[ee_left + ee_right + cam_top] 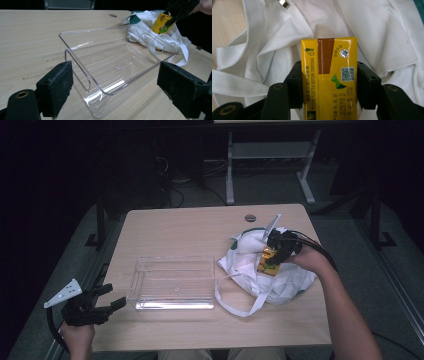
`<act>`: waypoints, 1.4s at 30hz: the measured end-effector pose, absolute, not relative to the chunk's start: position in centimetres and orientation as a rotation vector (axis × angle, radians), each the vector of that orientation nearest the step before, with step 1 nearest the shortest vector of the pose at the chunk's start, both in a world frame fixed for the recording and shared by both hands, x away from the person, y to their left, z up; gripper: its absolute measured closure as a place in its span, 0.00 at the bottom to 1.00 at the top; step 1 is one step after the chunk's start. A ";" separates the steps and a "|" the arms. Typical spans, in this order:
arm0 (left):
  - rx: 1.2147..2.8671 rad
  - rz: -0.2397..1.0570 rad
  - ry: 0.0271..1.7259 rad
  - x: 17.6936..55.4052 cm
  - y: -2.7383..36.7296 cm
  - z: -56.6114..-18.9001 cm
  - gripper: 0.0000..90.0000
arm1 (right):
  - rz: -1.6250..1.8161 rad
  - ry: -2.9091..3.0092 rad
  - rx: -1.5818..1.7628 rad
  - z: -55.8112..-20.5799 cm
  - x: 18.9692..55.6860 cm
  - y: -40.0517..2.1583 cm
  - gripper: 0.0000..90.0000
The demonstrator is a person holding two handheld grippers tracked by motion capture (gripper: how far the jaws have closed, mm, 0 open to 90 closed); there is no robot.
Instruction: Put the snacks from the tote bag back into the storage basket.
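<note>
A yellow drink carton (329,77), glossy and flat-sided with a brown stripe, a foil straw seal and a printed code square, sits clamped between the black padded jaws of the right gripper (329,83) at the centre of the right gripper view. Both pads press its narrow sides. Behind it lies a white cloth tote bag (372,30), its woven fabric rumpled into soft folds and its flat webbing straps looping to the lower left of the frame.

In the high view, the right gripper (276,254) holds the carton (267,262) just above the bag (245,265), right of centre on the pale wood-grain table (190,227). The bag slumps in a loose heap with dark green trim along its far edge and one long strap curling toward the table's near side.

At the middle of that frame stands a clear plastic tray (172,282), rectangular, with low walls, rounded corners and a ribbed floor that catches the light.

At lower left, the left gripper (107,299) rests by the table's near corner, its jaws parted around nothing, a grey three-cornered plate on top. In the left gripper view its fuzzy black foam pads (56,87) stand wide apart at the bottom, framing the tray (75,50), with the carton (162,23) at upper right.
</note>
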State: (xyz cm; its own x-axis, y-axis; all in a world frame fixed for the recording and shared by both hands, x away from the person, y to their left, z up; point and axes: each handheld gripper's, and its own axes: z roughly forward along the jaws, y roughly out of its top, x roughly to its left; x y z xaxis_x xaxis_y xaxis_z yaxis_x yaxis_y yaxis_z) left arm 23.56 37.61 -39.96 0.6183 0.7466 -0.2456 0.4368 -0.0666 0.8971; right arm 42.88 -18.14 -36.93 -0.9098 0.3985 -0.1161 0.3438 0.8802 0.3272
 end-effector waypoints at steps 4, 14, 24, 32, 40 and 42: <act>1.703 0.340 0.980 23.6 37.6 -40.0 0.14 | 0.453 2.864 0.556 -36.9 42.9 -18.2 0.56; 1.702 0.340 0.983 23.6 37.7 -40.0 0.14 | 0.465 2.859 0.576 -36.7 42.9 -18.2 0.57; 1.700 0.342 0.982 23.5 37.7 -40.0 0.14 | 0.479 2.865 0.595 -36.5 42.9 -18.4 0.58; 1.702 0.342 0.984 23.5 37.7 -40.0 0.14 | 0.506 2.844 0.615 -35.7 42.7 -18.9 0.58; 1.701 0.344 0.981 23.5 37.6 -40.0 0.14 | 0.509 2.817 0.605 -34.1 42.4 -18.9 0.58; 1.700 0.344 0.983 23.5 37.6 -40.0 0.14 | 0.514 2.813 0.605 -33.9 42.4 -18.9 0.58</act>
State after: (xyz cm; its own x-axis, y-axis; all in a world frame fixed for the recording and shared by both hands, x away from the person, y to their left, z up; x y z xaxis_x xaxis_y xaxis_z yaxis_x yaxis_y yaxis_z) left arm 23.52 37.61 -39.96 0.6148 0.7506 -0.2420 0.4357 -0.0675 0.8976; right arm 42.36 -18.93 -33.94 -0.8915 0.4318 -0.1370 0.3555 0.8543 0.3791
